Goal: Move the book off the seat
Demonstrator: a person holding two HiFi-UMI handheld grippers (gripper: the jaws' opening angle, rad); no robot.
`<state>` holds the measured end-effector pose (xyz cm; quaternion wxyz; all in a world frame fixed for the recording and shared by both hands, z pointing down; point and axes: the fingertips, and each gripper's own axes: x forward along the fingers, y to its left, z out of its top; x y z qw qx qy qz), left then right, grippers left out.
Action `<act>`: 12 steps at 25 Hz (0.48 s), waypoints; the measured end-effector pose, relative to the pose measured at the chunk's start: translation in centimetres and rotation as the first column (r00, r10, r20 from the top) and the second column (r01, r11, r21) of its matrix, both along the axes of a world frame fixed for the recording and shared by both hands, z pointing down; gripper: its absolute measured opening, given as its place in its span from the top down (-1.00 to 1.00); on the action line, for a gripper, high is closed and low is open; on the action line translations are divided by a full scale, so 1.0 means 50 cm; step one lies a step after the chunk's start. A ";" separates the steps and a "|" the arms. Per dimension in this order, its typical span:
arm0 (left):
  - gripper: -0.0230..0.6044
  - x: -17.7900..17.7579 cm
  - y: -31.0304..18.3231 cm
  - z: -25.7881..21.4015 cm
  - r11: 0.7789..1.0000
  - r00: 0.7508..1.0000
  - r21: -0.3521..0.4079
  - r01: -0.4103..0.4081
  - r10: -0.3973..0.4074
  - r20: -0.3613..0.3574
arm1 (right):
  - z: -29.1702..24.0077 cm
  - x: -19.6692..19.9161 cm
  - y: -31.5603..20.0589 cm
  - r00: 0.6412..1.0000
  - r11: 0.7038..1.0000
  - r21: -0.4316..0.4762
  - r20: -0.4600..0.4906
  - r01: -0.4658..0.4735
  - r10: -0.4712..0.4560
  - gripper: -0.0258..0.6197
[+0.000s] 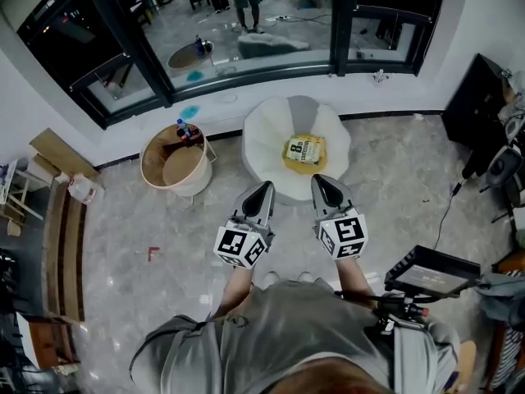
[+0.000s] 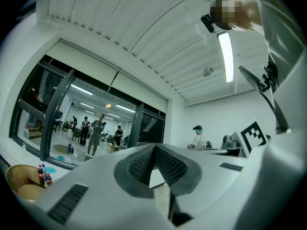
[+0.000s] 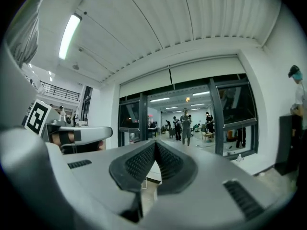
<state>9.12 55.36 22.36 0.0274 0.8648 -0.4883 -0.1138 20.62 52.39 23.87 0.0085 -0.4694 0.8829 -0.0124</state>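
Book (image 1: 304, 151), yellow-covered, lies flat in the hollow of the white petal-shaped seat (image 1: 264, 136), a little right of its middle.

Nearest the camera, the person's grey-clad torso fills the bottom of the head view, and a dark screen on a mount (image 1: 431, 271) juts in at the lower right. Ahead of it the left claw (image 1: 258, 195) and right claw (image 1: 325, 187) are side by side, both pressed fully shut with nothing between the pads. Their tips overlap the seat's near rim, so that rim is partly hidden. The book sits just beyond the right claw's tip and further right of the left one, touching neither.

Pale stone floor (image 1: 394, 179) lies open to the right of the seat and on the near left. A round tub (image 1: 175, 167) with bottles at its rim stands just beside the seat on the left. A thin cable (image 1: 447, 212) crosses the floor towards a black cabinet (image 1: 476, 105), cut off at the right edge. Behind the seat runs a low white wall under dark-framed windows (image 1: 246, 23).

Print on the book's cover is too small to read.
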 end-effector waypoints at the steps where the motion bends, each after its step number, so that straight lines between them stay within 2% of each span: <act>1: 0.89 0.024 -0.009 -0.006 1.000 1.000 -0.011 0.010 -0.010 -0.018 | 0.000 0.034 -0.012 1.000 1.000 -0.014 0.004 -0.007 0.007 0.88; 4: 0.89 0.075 -0.026 -0.021 0.998 0.996 -0.046 0.051 -0.054 -0.069 | 0.002 0.110 -0.043 1.000 0.999 -0.053 0.027 -0.007 0.008 0.88; 9: 0.89 0.092 -0.018 -0.019 0.994 0.994 -0.054 0.100 -0.102 -0.039 | 0.009 0.133 -0.067 0.995 0.998 -0.054 0.097 0.035 -0.030 0.88; 12: 0.89 0.098 -0.028 -0.013 0.991 0.993 -0.063 0.117 -0.119 -0.021 | -0.010 0.131 -0.060 0.988 0.997 -0.025 0.139 0.078 -0.074 0.88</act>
